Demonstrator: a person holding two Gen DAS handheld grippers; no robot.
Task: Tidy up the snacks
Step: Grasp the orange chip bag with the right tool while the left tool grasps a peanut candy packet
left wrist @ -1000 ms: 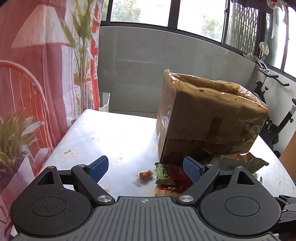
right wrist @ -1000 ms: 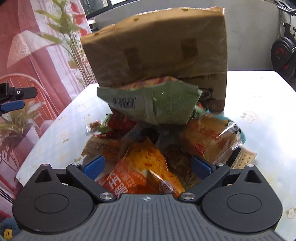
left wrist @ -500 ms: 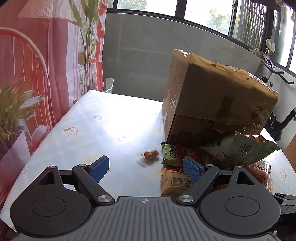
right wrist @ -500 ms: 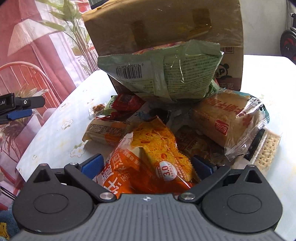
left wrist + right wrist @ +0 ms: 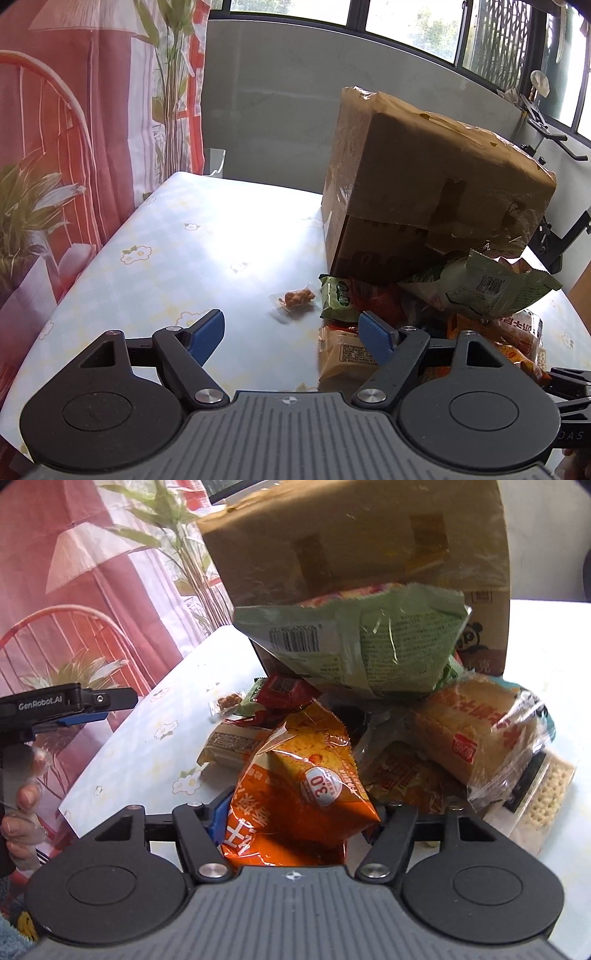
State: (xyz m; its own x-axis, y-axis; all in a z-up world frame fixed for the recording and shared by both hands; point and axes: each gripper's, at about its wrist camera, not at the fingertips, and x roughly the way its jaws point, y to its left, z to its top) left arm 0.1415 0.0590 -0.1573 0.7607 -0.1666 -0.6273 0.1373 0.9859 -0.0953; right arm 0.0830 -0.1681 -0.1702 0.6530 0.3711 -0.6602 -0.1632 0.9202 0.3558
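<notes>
Since the earlier frame the right claw (image 5: 295, 825) has narrowed on the orange bag (image 5: 306, 786), and the left wrist view has dropped closer to the table (image 5: 155, 258).

Far left: red curtain (image 5: 55, 147) beside the table edge. In the right wrist view a hand (image 5: 22, 801) at the left edge holds the left claw (image 5: 79, 710), clear of the pile.

Left claw (image 5: 291, 334): jaws closing, nothing between them; bare table under the gap. Its right pad (image 5: 375, 338) sits over a pale wrapped cake (image 5: 343, 356) without gripping it.

Just past the gap: small clear peanut packet (image 5: 295, 298), alone on the table, just left of a small green packet (image 5: 338, 297).

Centre: cardboard box (image 5: 424, 192), tilted, its near edge resting on the snack pile. A large green bag (image 5: 362, 650) juts from under it.

Right claw: jaws closing, orange bag between them, at the near end of the pile. Left pad (image 5: 219, 819) touches the bag; the right pad is hidden behind it, so a full grip cannot be told.

Right: wrapped bread (image 5: 480, 734), then a cracker pack (image 5: 546, 794) at the pile's far-right edge.
</notes>
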